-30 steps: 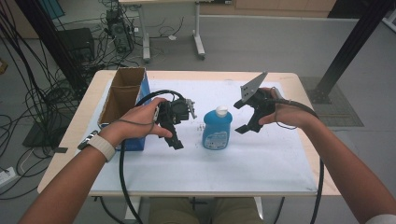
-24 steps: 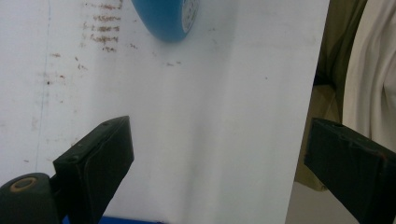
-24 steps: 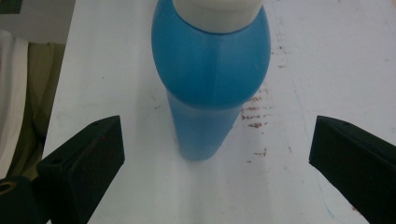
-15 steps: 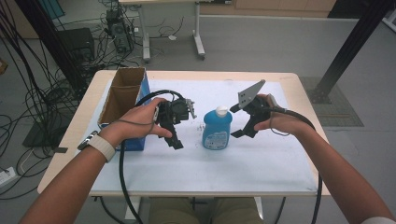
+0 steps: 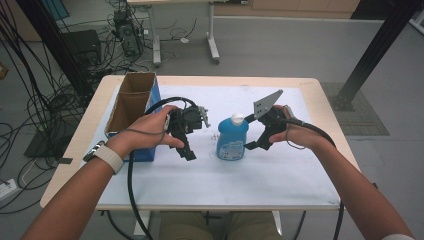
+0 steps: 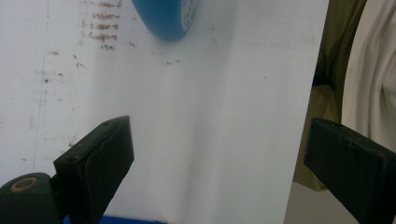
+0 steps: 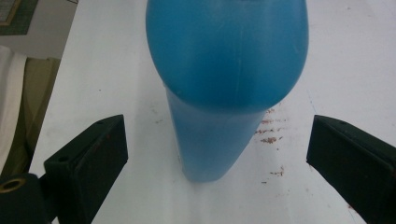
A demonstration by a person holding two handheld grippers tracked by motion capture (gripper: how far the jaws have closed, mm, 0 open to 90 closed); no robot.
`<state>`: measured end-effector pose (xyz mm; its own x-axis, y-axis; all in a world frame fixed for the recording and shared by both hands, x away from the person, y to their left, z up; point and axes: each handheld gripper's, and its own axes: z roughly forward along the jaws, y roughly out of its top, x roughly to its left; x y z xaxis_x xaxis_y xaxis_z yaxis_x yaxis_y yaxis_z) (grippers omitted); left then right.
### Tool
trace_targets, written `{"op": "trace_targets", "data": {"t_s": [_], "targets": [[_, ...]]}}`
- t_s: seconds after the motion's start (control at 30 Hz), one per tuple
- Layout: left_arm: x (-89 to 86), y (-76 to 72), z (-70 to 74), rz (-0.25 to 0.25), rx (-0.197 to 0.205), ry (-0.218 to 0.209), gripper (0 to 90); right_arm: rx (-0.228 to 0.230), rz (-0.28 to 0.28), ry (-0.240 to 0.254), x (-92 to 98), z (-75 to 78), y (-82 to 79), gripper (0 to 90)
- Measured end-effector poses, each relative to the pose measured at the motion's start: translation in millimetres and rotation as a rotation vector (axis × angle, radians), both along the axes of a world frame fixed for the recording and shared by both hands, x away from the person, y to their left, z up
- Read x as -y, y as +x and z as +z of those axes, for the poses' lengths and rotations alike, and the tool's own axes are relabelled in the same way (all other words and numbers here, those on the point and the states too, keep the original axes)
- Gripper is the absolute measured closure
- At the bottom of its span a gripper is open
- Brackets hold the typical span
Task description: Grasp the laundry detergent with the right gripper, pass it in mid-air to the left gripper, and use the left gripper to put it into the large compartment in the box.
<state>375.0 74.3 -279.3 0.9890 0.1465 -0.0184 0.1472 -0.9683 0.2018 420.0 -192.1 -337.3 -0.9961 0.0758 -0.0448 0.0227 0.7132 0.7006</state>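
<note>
Seen from the high view, a blue bottle (image 5: 232, 141) with a white cap stands upright near the middle of a white-covered desk (image 5: 280, 185). The right tongs (image 5: 252, 145) sit just beside its right flank, jaws spread, while the left tongs (image 5: 187, 150) hover to its left, near but apart from it. An open cardboard box (image 5: 131, 105) with a blue side stands at the desk's left edge behind the left hand (image 5: 150, 131); what the box holds cannot be made out.

In the left gripper view, the two black jaws stand wide apart with nothing between them above bare white sheet; the bottle's rounded blue base (image 6: 166, 18) lies well ahead at the top edge.

In the right gripper view, the bottle (image 7: 224, 84) stands close ahead, centred between the parted jaws, its translucent blue wall tinted throughout. Neither pad touches it.
</note>
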Motion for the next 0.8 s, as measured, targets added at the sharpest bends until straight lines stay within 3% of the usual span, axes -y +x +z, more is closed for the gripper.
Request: {"op": "trace_targets", "data": {"t_s": [0.8], "targets": [[-1.3,0.9,-0.7,0.001,-0.001,0.003,8.8,-0.010,-0.009,0.003,-0.6,-2.6,2.1,5.6]]}}
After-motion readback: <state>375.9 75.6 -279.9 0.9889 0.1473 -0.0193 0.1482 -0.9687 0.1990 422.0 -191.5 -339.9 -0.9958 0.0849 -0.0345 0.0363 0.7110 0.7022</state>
